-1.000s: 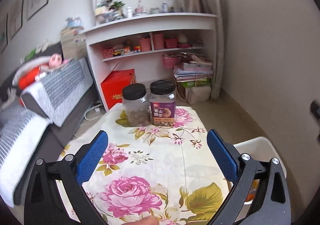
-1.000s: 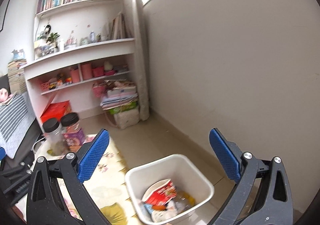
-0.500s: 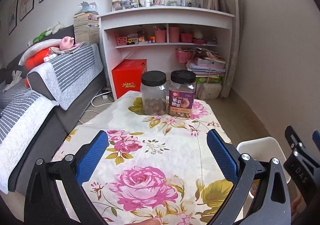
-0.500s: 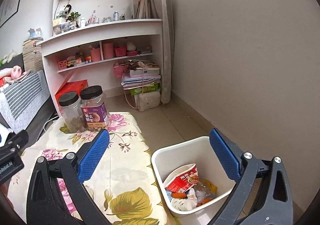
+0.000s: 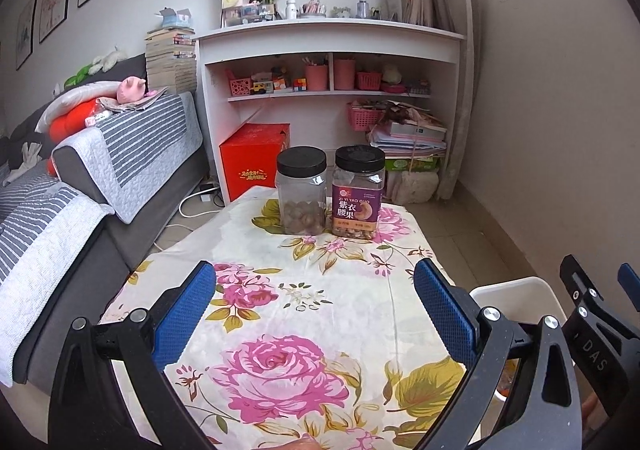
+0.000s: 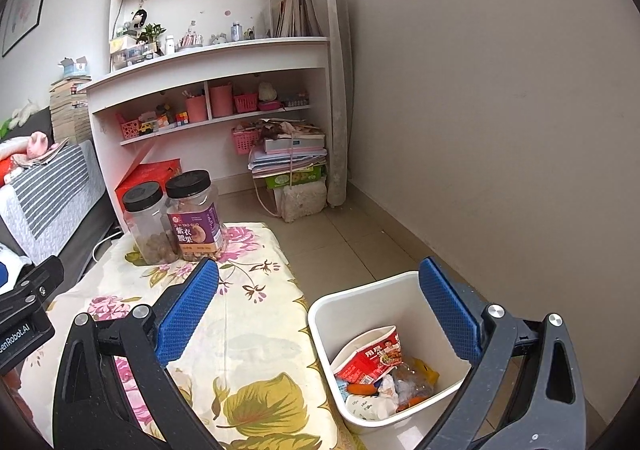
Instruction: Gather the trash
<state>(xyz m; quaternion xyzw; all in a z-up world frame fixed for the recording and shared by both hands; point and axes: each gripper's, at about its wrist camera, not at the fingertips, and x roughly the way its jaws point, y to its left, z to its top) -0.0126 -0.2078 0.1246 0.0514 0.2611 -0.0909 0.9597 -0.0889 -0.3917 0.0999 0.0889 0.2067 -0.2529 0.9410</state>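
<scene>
Right wrist view: crumpled wrappers (image 6: 376,364) fill a white plastic bin (image 6: 320,320).

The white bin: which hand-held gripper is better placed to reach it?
Probably the right hand-held gripper: it looks down into the white bin, open. The left hand-held gripper faces the floral table.

left gripper (image 5: 316,306): my black frame, blue textured pads, silver screws
right gripper (image 6: 320,306): same black frame, blue pads; white "DAS" lettering
</scene>
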